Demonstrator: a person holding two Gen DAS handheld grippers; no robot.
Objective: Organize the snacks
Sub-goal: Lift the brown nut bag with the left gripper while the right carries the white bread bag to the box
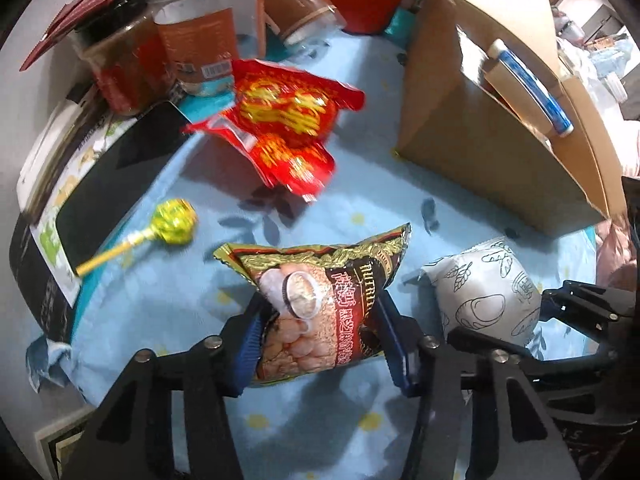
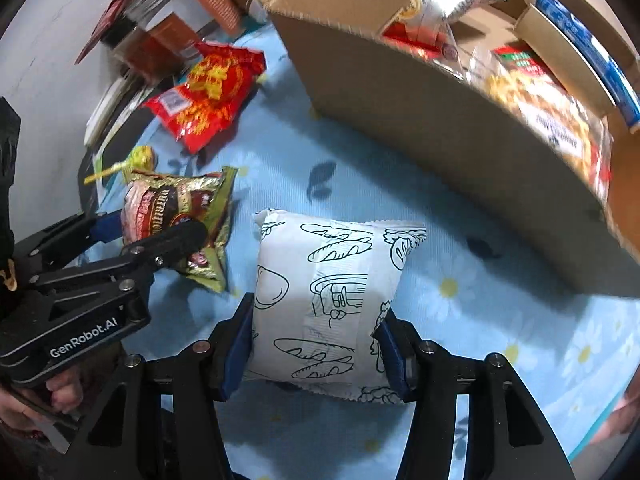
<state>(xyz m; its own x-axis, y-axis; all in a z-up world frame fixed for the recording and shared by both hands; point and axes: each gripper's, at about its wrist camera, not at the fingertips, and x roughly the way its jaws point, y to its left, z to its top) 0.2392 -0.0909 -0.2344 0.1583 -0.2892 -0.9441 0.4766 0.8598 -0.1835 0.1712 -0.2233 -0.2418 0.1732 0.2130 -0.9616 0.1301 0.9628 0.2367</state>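
The green snack bag [image 1: 320,304] sits pinched in the left gripper [image 1: 320,340], the white bread packet [image 2: 328,300] in the right gripper [image 2: 316,344]; the cardboard box [image 2: 440,128] fills the upper right of both views, nearer the right hand.

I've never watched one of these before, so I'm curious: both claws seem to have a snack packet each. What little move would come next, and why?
Probably lift both packets and carry them toward the cardboard box. The left gripper clamps the gold and brown packet, the right gripper clamps the white bread-print packet, and the open box already holds other snacks.
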